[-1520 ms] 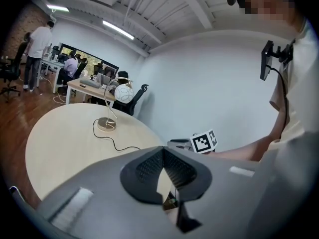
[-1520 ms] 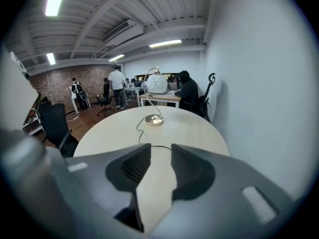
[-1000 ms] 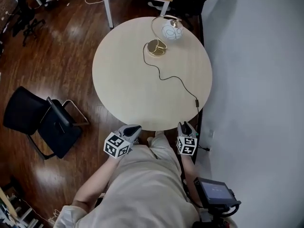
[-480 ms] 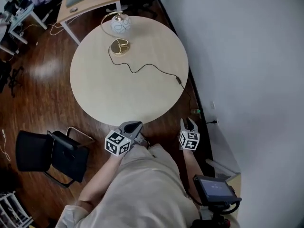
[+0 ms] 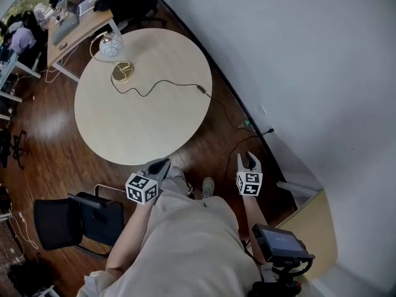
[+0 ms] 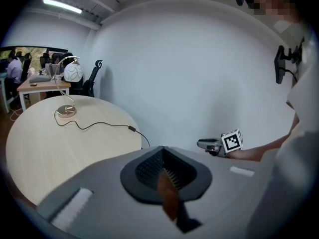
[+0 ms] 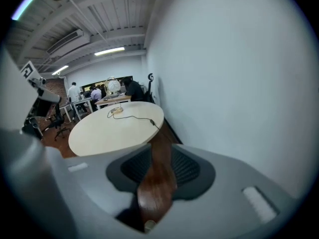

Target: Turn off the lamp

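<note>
The lamp (image 5: 109, 44), a white globe on a curved brass stem with a round brass base (image 5: 122, 72), stands at the far side of a round pale table (image 5: 124, 129). Its black cord runs to an inline switch (image 5: 201, 90) near the table's right edge. My left gripper (image 5: 156, 167) hovers by the table's near edge, its jaws a narrow gap apart and empty. Over the wooden floor to the table's right, my right gripper (image 5: 249, 161) is open and empty. The left gripper view shows the lamp (image 6: 73, 72), the switch (image 6: 132, 129) and my right gripper (image 6: 219, 144). The lamp (image 7: 113, 87) is far off in the right gripper view.
A black chair (image 5: 80, 218) stands left of me on the floor. A white wall (image 5: 297, 73) runs along the right, with a cable and plug (image 5: 247, 125) at its foot. A desk (image 5: 77, 26) with people stands beyond the table. A device (image 5: 278, 245) hangs at my side.
The head view has swung, so the table and lamp now sit further up and left. My right gripper has moved off the table's edge over the floor. Both grippers remain empty.
</note>
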`<move>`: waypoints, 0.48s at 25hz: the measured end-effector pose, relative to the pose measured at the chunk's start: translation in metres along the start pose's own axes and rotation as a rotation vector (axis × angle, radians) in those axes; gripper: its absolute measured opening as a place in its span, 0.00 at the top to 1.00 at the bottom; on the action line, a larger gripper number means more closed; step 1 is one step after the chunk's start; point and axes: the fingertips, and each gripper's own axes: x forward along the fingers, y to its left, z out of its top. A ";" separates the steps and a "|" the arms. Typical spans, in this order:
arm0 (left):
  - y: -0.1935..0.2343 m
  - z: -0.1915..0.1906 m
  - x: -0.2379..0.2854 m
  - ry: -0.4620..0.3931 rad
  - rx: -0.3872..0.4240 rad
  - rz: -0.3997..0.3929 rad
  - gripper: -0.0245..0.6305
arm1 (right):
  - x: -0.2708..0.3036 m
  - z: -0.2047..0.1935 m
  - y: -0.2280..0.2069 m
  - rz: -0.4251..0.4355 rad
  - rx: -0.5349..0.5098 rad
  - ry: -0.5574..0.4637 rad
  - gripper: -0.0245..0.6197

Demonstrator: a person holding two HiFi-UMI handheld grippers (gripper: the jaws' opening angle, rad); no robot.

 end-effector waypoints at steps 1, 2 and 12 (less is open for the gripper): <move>0.002 -0.002 -0.005 0.000 -0.006 0.002 0.96 | -0.004 0.006 0.010 0.009 -0.020 -0.018 0.78; 0.003 -0.005 -0.010 0.000 -0.006 0.000 0.96 | -0.010 0.015 0.022 0.019 -0.044 -0.038 0.78; 0.042 0.038 -0.067 -0.028 0.071 -0.130 0.96 | -0.045 0.170 0.124 -0.035 -0.077 -0.343 0.78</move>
